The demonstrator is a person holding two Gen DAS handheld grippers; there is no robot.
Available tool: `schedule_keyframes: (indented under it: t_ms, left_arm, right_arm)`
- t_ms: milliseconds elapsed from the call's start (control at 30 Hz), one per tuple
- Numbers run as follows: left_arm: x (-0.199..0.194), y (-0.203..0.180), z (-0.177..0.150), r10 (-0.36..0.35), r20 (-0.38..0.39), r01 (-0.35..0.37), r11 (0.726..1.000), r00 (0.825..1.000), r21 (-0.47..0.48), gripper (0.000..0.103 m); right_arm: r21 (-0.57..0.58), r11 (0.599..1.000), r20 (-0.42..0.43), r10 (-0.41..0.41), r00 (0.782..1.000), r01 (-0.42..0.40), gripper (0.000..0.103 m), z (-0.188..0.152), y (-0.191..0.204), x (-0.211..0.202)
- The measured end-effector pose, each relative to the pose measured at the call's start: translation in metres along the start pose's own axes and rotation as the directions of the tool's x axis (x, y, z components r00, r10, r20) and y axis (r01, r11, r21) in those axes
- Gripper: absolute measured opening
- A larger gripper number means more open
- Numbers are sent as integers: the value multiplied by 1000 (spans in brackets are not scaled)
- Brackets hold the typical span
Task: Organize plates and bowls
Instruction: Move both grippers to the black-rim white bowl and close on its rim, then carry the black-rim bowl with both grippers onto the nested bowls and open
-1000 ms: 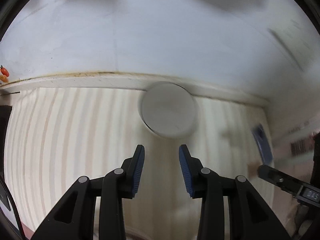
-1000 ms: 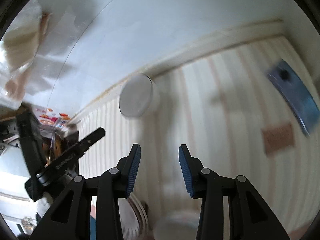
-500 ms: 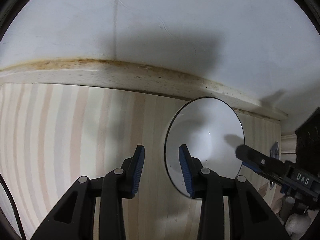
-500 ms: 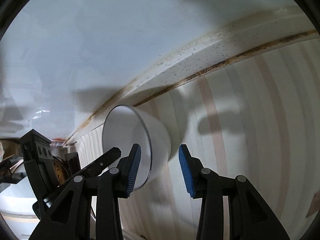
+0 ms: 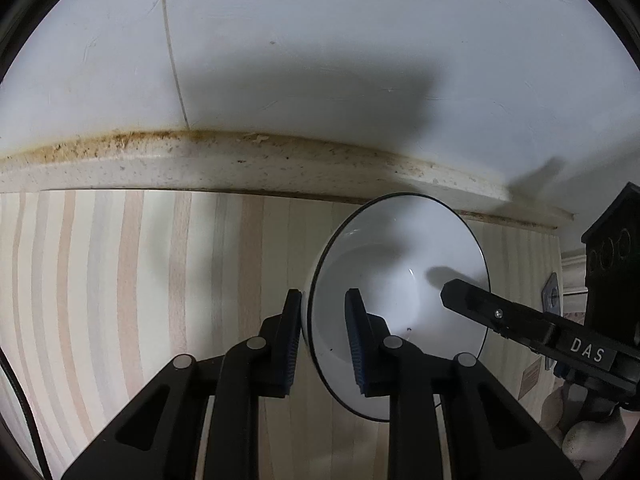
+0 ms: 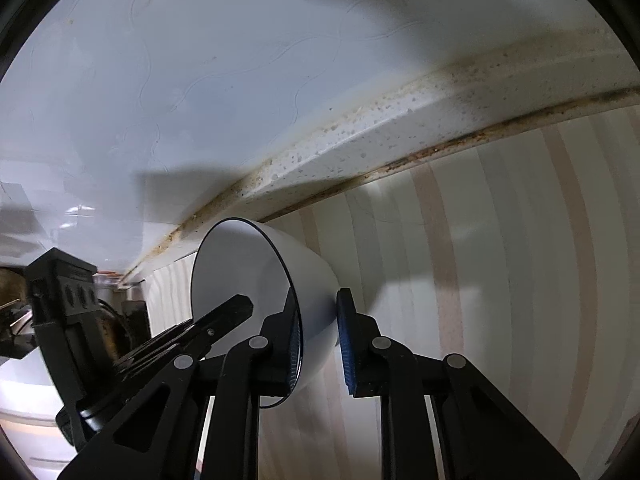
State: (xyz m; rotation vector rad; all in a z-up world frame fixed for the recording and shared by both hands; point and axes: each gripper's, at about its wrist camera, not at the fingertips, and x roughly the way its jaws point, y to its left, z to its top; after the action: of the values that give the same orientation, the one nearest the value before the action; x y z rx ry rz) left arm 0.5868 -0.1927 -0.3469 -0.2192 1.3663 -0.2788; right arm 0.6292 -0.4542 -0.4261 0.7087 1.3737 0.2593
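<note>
A white bowl [image 5: 400, 292] with a thin dark rim sits on the striped countertop [image 5: 140, 280] near the back ledge. My left gripper [image 5: 322, 338] straddles the bowl's left rim, one finger outside the wall and one inside, jaws closed in to the wall. My right gripper [image 6: 318, 344] straddles the opposite rim of the bowl [image 6: 304, 276] the same way, one finger inside and one outside. Each gripper shows in the other's view, the right one [image 5: 500, 316] reaching into the bowl from the right, the left one [image 6: 216, 316] from the left.
A speckled, stained ledge [image 5: 240, 164] runs along the back under a white wall [image 5: 320, 48]. A small blue item [image 5: 554, 294] and a tan square [image 5: 530, 378] lie at the far right. Dark kitchen clutter [image 6: 112, 320] stands at the left in the right wrist view.
Both grippers moved forward to the bowl and came over its opposite rims. Their jaws narrowed from wide open onto the bowl's wall.
</note>
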Motion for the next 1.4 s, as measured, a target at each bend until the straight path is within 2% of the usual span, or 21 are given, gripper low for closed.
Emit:
schedule_keyframes:
  t_ms: [267, 500, 733, 900, 1100, 1400]
  left_arm:
    - [-12, -2, -5, 17, 16, -17, 1000, 1000, 26, 19]
    - [-30, -25, -10, 34, 44, -37, 998, 998, 60, 20]
    - [-63, -40, -41, 7, 67, -13, 997, 998, 80, 19]
    - [-89, -56, -74, -12, 60, 6, 994, 998, 112, 20]
    - [-115, -83, -123, -59, 45, 51, 986, 997, 158, 19]
    - [-129, -122, -193, -110, -14, 110, 964, 994, 243, 19]
  right_arm:
    - [2, 1000, 1, -23, 1000, 23, 18, -3, 10, 4]
    - [-24, 999, -1, -43, 999, 43, 18, -16, 27, -3]
    - [-42, 998, 12, -41, 999, 41, 18, -47, 38, -34]
    - [-47, 998, 29, -38, 999, 40, 18, -85, 37, -73]
    - [-48, 997, 48, -58, 997, 61, 18, -149, 27, -123]
    - [2, 996, 20, -95, 995, 94, 18, -239, -16, -184]
